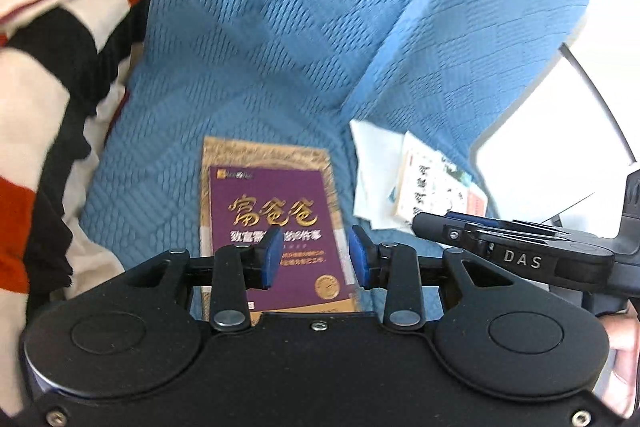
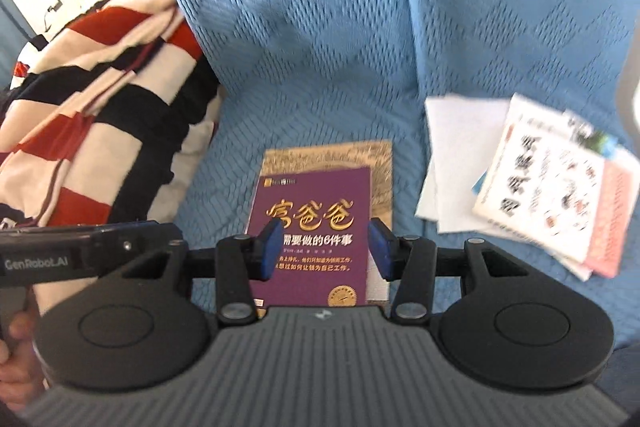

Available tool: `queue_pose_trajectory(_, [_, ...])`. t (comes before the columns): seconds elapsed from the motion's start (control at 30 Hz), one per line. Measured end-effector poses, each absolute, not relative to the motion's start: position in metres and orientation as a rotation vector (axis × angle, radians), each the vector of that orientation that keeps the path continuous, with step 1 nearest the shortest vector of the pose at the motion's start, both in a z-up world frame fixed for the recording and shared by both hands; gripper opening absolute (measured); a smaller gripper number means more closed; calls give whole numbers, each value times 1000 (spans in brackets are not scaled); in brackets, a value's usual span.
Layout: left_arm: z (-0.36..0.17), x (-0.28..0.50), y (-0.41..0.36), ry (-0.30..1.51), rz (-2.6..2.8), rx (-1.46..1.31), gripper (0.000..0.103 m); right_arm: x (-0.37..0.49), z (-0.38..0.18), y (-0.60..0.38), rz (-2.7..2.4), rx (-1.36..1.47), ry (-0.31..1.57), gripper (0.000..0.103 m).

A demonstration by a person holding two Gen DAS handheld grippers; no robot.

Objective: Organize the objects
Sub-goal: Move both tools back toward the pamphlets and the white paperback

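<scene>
Both grippers hang above a sofa seat covered in a blue quilted cover (image 1: 280,47), each tilted down toward the same purple book (image 1: 276,211). The book lies flat on the seat cushion, gold-edged cover up, gold lettering across the front, roughly at the middle of the seat and clear of the backrest. The left gripper (image 1: 314,255) has its jaws partly apart with blue pads showing and nothing between them; the book sits well below, untouched. The right gripper (image 2: 324,251) is a little wider, jaws empty as well, its pads framing the book from above without contact. Each wrist view catches the other gripper at its edge. Over at the right end of the seat, against the armrest, there is a loose heap: white sheets of paper (image 2: 452,163) under a white paperback (image 2: 544,187) with black lettering, and a pink booklet (image 2: 612,219) tucked beneath. At the left end a red, black and cream striped blanket (image 2: 104,115) is bunched up against the backrest.
</scene>
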State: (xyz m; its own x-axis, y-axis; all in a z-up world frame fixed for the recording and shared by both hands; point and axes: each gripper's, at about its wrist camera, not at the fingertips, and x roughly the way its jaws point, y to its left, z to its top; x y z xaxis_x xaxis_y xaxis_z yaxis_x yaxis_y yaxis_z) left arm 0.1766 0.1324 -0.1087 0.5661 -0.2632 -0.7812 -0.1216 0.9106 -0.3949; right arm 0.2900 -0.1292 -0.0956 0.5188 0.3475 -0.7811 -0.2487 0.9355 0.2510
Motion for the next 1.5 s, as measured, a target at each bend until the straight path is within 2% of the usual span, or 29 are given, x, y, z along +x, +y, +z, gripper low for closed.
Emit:
queue_pose_trajectory(0.47, [-59, 135, 88, 875, -97, -419, 35, 224, -40, -174, 334, 107, 812, 49])
queue_pose_trajectory(0.97, [-43, 80, 51, 834, -110, -424, 38, 153, -31, -209, 246, 130, 783, 49])
queue_pose_trajectory(1.5, [-32, 56, 21, 817, -129, -416, 43, 124, -22, -235, 234, 148, 754, 49])
